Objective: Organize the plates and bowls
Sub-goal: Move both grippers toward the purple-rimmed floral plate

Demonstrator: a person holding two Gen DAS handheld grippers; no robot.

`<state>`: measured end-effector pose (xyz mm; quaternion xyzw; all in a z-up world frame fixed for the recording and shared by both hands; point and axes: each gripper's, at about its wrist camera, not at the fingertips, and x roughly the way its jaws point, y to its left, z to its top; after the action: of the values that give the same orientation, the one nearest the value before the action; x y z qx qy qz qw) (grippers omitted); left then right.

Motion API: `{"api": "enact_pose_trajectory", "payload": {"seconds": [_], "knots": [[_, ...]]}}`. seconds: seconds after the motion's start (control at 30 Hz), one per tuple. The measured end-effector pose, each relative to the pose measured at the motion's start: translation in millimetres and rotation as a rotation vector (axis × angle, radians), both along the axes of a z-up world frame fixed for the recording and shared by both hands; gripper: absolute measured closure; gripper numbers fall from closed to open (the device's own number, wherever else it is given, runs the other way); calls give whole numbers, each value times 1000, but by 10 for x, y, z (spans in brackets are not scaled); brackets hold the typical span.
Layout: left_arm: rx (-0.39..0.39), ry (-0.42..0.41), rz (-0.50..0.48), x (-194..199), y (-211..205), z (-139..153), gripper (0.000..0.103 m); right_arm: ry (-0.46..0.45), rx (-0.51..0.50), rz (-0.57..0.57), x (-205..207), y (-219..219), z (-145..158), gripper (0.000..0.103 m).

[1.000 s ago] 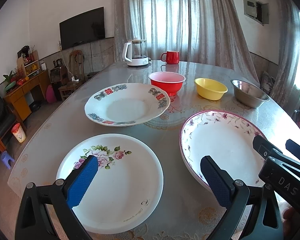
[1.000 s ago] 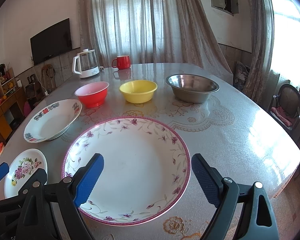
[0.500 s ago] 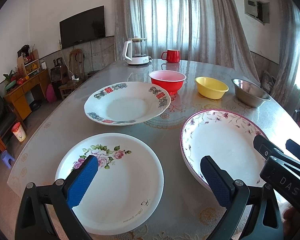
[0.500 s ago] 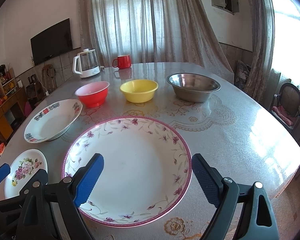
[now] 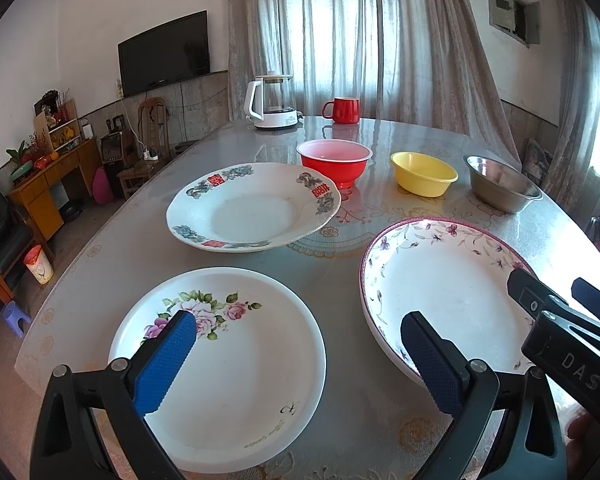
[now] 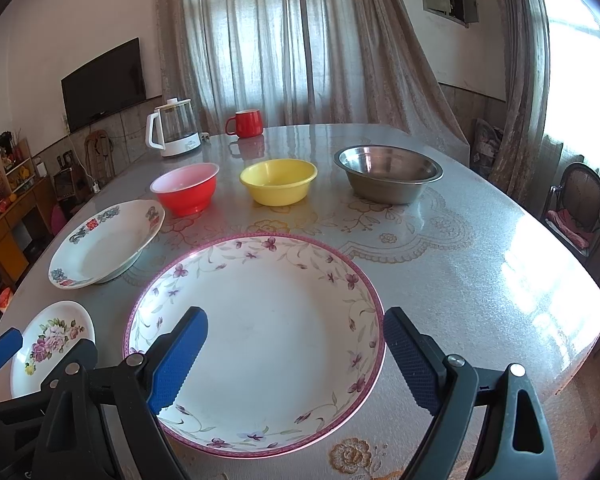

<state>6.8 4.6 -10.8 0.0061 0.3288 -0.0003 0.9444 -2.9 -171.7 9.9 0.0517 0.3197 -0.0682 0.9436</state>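
The left gripper (image 5: 296,354) is hovering released, its blue pads spread wide and holding nothing, above the near left part of the table (image 5: 340,264). Under it the rose plate (image 5: 236,368) is lying flat at the near edge. The right gripper (image 6: 296,354) is likewise hanging with its pads wide apart and gripping nothing, over the big purple-flowered plate (image 6: 268,320), which is sitting on the table just right of the rose plate without touching it.

Farther back on the left, the deep plate with red characters (image 5: 252,208) is resting on the table, apart from both near plates. Just beyond its far right rim the red bowl (image 5: 334,162) is standing upright, very near that plate; whether they are touching cannot be told. To the right of the red bowl the yellow bowl (image 5: 424,174) is sitting apart from it, and farther right again the steel bowl (image 5: 500,188) is standing alone, so the three bowls are forming a row across the middle of the table.

At the far end a white kettle (image 5: 272,100) and a red mug (image 5: 342,110) are standing near each other in front of the curtains (image 5: 340,32). A dark television (image 5: 164,52) is hanging on the left wall.
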Motion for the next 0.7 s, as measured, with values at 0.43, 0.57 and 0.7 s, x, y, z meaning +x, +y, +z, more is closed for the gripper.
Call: {"api": "enact_pose_trajectory", "payload": {"seconds": [0.43,0.57,0.7], "knots": [[12,13,-2,47,-33,-47,0,7,23,4,53,-40,-42,12],[14,18,-5,59,-45,-47,0,12,32,6,59,-58,-51,12],[13,25,-20,70,-78,-36,0,14,38,16,73,-70,-54,12]]}}
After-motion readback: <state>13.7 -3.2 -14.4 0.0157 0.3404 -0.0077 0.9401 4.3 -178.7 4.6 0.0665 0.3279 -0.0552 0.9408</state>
